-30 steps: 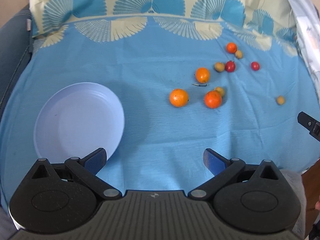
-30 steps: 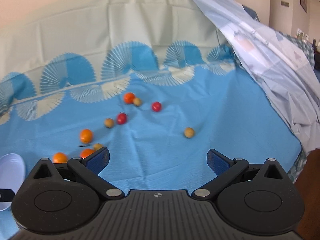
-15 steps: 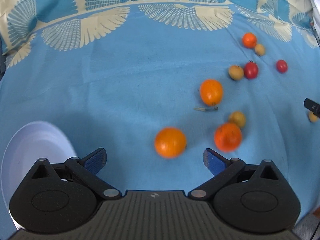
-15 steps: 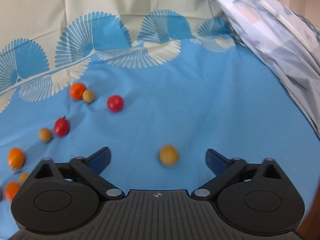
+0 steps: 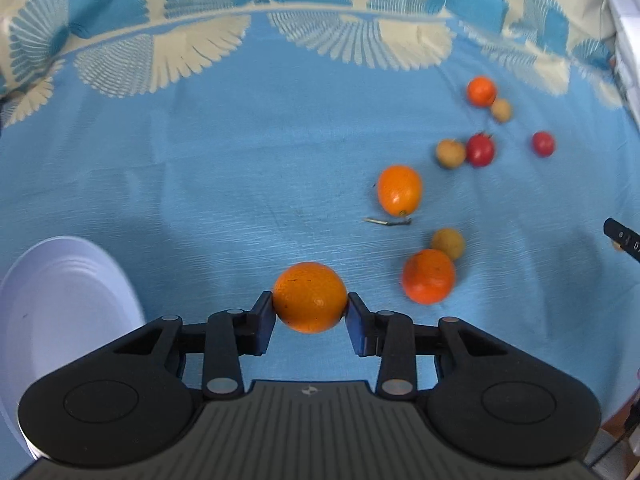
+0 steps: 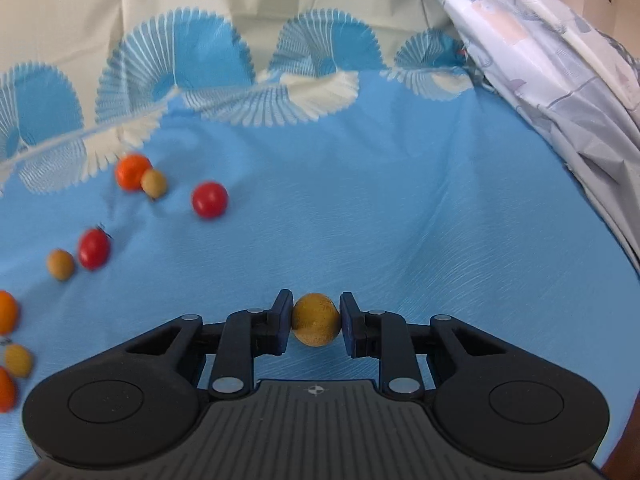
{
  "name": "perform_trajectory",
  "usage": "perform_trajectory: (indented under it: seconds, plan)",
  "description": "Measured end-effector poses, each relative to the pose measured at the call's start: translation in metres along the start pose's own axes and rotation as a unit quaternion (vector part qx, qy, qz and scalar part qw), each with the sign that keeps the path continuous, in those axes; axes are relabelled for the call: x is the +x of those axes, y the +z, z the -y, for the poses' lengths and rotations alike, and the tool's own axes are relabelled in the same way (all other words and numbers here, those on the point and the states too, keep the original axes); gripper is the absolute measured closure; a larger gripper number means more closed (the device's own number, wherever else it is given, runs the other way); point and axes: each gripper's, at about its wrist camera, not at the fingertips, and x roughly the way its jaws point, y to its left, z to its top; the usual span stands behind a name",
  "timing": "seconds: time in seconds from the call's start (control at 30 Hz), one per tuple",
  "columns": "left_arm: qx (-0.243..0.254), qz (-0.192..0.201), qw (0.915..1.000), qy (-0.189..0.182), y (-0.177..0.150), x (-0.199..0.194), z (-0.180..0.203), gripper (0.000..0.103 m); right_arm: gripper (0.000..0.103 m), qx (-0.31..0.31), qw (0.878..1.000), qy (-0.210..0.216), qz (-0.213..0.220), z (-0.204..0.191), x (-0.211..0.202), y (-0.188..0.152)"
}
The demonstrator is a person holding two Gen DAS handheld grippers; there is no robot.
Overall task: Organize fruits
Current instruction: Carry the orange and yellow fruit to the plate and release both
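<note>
My left gripper (image 5: 310, 312) is shut on an orange (image 5: 310, 297) that rests low over the blue cloth. A pale lilac plate (image 5: 60, 312) lies to its left. Other oranges (image 5: 399, 190) (image 5: 429, 276), tan fruits (image 5: 448, 242) and red tomatoes (image 5: 480, 149) lie to the right. My right gripper (image 6: 315, 318) is shut on a small tan fruit (image 6: 315, 319) on the cloth. In the right wrist view, red tomatoes (image 6: 209, 199) (image 6: 94, 249), a small orange (image 6: 130, 171) and tan fruits (image 6: 153, 183) lie to the left.
A blue cloth (image 5: 240, 152) with a cream fan pattern covers the surface. A small dark stem (image 5: 387, 222) lies below the middle orange. A pale patterned sheet (image 6: 560, 72) rises at the right. The right gripper's tip (image 5: 624, 238) shows at the left wrist view's right edge.
Both grippers moved forward and down and closed. The left one took hold of the orange, the right one took hold of the small tan fruit.
</note>
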Motion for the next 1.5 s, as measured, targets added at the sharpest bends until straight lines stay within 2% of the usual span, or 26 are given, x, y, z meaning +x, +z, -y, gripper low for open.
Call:
perform_trajectory:
  seconds: [0.23, 0.4, 0.63, 0.77, 0.9, 1.1, 1.27, 1.5]
  plan:
    - [-0.006, 0.042, 0.9991, 0.003, -0.029, -0.087, -0.027, 0.061, 0.077, -0.051, 0.993, 0.08, 0.065, -0.037, -0.108, -0.002]
    - [-0.036, 0.056, 0.9977, 0.014, -0.068, -0.144, -0.069, 0.061, 0.077, -0.086, 0.981, 0.157, 0.072, -0.082, -0.187, -0.022]
    - [-0.085, 0.088, 0.9918, 0.039, -0.13, -0.213, -0.133, 0.061, 0.077, -0.143, 0.951, 0.266, 0.059, -0.147, -0.274, -0.055]
    - [-0.114, 0.097, 0.9876, 0.048, -0.161, -0.237, -0.166, 0.061, 0.077, -0.176, 0.934, 0.305, 0.061, -0.178, -0.311, -0.076]
    - [-0.136, 0.101, 0.984, 0.057, -0.189, -0.252, -0.192, 0.061, 0.077, -0.201, 0.922, 0.327, 0.052, -0.2, -0.334, -0.098]
    - [-0.16, 0.113, 0.9789, 0.06, -0.215, -0.266, -0.219, 0.061, 0.077, -0.229, 0.913, 0.336, 0.038, -0.216, -0.356, -0.122]
    - [-0.172, 0.118, 0.9766, 0.052, -0.218, -0.269, -0.227, 0.061, 0.077, -0.241, 0.91, 0.333, 0.041, -0.225, -0.365, -0.125]
    - [-0.17, 0.113, 0.9779, 0.047, -0.212, -0.262, -0.225, 0.061, 0.077, -0.241, 0.912, 0.33, 0.034, -0.227, -0.363, -0.126]
